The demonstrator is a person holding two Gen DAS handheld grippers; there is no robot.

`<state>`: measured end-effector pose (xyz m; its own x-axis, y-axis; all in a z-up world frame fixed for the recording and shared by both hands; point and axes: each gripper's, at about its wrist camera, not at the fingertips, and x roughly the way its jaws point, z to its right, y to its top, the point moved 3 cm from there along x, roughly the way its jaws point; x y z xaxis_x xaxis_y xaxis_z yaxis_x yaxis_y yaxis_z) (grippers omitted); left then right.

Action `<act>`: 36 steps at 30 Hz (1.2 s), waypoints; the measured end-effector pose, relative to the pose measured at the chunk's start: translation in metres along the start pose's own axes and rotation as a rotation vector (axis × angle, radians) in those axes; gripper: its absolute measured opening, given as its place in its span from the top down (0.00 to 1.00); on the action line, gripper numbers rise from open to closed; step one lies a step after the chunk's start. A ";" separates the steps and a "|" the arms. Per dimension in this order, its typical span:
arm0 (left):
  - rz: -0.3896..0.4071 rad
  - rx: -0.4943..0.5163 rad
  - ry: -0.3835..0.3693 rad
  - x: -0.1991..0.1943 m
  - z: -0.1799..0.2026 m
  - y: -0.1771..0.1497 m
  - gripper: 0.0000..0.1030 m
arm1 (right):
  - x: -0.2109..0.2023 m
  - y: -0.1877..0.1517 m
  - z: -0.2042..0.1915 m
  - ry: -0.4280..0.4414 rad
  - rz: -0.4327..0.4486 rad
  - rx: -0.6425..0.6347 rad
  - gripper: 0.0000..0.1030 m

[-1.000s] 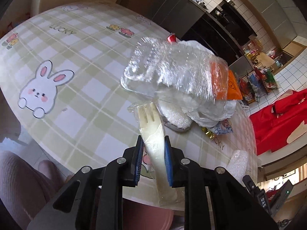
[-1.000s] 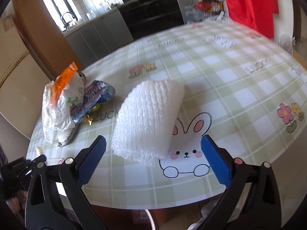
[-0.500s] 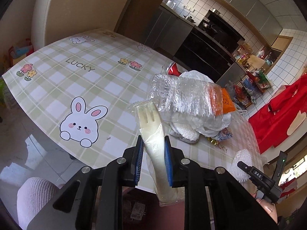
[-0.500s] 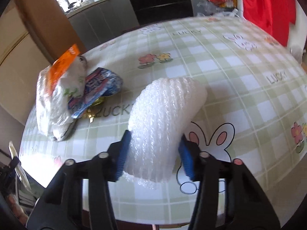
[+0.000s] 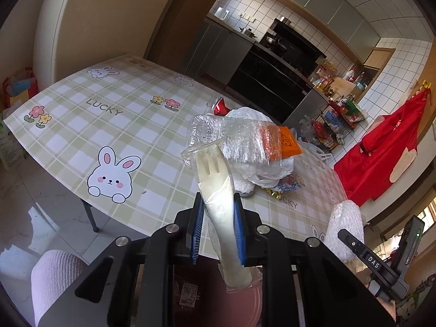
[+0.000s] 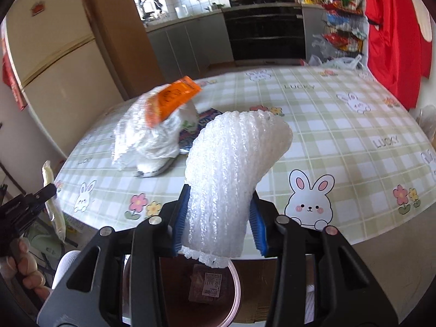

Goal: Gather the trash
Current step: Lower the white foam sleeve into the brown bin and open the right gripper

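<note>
both wrist views close above table edge (image 5: pixel 114 212), angled down, sharing the bag pile (image 6: pixel 152 139)

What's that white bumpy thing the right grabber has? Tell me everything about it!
It is a white foam net sleeve, soft and bumpy like knitted mesh, with a frilly lower edge. The right gripper squeezes its lower part between blue pads, the jaws closing a little more. It stands upright, its top bending right, lifted off the table, above a pink bin.

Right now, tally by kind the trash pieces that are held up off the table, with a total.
wrapped plastic fork: 1
white foam net sleeve: 1
Total: 2
</note>
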<state>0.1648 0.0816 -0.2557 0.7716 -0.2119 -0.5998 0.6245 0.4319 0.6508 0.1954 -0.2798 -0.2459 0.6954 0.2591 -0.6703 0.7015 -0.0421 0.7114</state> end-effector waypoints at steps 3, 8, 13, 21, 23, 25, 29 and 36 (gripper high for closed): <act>0.022 0.027 -0.010 -0.017 0.004 -0.001 0.80 | -0.024 -0.003 -0.014 0.020 0.047 -0.052 0.59; 0.056 0.084 -0.020 -0.045 0.009 -0.005 0.80 | -0.056 -0.010 -0.035 0.061 0.096 -0.122 0.59; 0.079 0.080 -0.046 -0.072 0.009 -0.008 0.80 | -0.076 -0.022 -0.048 0.111 0.106 -0.128 0.59; 0.093 0.066 -0.052 -0.089 0.002 -0.017 0.80 | -0.074 -0.046 -0.071 0.163 0.044 -0.193 0.58; 0.092 0.066 -0.051 -0.089 0.001 -0.018 0.80 | -0.071 -0.048 -0.076 0.179 0.035 -0.207 0.57; 0.090 0.062 -0.049 -0.088 -0.001 -0.018 0.80 | -0.068 -0.051 -0.082 0.195 0.026 -0.214 0.56; 0.082 0.050 -0.041 -0.085 -0.006 -0.018 0.80 | -0.058 -0.055 -0.087 0.231 -0.013 -0.205 0.54; 0.055 0.038 -0.024 -0.072 -0.011 -0.021 0.80 | -0.044 -0.060 -0.089 0.243 -0.047 -0.210 0.44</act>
<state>0.0947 0.0977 -0.2307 0.8072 -0.2095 -0.5518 0.5848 0.4101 0.6998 0.1088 -0.2024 -0.2401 0.5880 0.4799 -0.6512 0.6666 0.1685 0.7261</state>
